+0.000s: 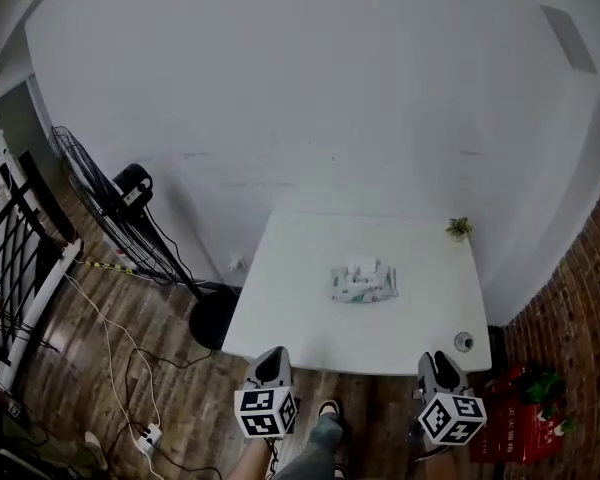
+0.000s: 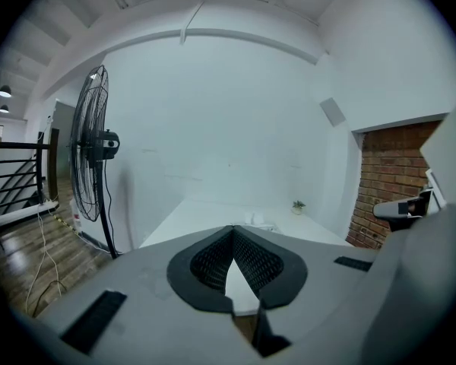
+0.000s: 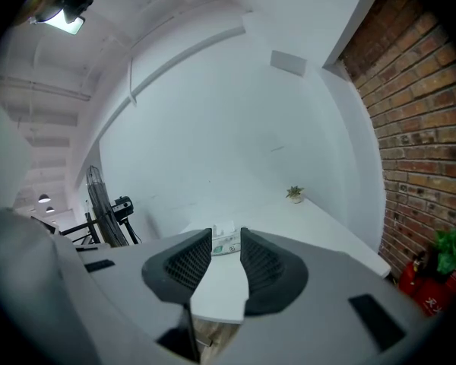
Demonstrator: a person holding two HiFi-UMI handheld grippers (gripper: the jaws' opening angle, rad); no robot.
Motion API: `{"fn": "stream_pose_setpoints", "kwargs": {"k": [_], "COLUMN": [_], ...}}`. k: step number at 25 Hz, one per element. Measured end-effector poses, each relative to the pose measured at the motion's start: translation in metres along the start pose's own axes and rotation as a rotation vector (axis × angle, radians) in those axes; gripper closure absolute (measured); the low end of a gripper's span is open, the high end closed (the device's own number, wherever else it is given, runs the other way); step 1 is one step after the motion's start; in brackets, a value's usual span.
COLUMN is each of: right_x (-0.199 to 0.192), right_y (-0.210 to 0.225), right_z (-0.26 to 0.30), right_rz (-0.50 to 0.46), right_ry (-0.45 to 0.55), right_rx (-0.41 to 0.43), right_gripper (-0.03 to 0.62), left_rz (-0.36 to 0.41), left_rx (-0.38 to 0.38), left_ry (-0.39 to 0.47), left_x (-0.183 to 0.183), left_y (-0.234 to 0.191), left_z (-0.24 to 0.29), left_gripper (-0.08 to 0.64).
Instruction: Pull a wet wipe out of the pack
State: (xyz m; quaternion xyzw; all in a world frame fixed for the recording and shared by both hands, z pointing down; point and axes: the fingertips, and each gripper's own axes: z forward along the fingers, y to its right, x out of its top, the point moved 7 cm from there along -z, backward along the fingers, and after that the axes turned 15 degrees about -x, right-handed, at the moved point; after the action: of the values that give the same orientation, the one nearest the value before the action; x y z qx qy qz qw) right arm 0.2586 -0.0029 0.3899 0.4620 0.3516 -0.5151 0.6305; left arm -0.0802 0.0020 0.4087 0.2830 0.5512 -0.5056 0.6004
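Dim, flat, greyish light; a bright white ceiling lamp (image 3: 64,23) glows top-left in the right gripper view. Fisheye bending and dark vignetting mark every edge; shadows are soft.

You face a white tabletop (image 1: 310,323) against a white wall (image 1: 310,98). A black standing fan (image 1: 100,208) stands left on the wood floor (image 1: 130,338). Brick wall (image 1: 580,278) lies right.

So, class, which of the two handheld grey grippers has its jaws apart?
The right gripper: its black jaws stand apart, the white wet-wipe pack showing through the gap. The left gripper has jaws meeting at their tips.
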Motion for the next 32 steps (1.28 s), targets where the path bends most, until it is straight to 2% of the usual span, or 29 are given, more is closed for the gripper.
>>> {"fn": "stream_pose_setpoints", "kwargs": {"k": [21,26,32], "right_x": [0.069,0.078,0.078], "right_y": [-0.049,-0.064,-0.07], "right_z": [0.146,0.177,0.201], "right_rz": [-0.041,-0.054,-0.034], "right_ry": [0.012,0.0,-0.028], "right_rx": [-0.071,-0.081,-0.085], "right_gripper": [0.477,0.477,0.479], "left_rz": [-0.034,-0.064,-0.065], "left_rx": [-0.092,-0.102,-0.136], "left_ry": [0.037,0.032,-0.006], "left_x": [0.073,0.079,0.074], "left_y": [-0.092,-0.118,-0.128], "left_z": [0.168,0.2,0.227], "left_gripper": [0.558,0.558,0.558]}}
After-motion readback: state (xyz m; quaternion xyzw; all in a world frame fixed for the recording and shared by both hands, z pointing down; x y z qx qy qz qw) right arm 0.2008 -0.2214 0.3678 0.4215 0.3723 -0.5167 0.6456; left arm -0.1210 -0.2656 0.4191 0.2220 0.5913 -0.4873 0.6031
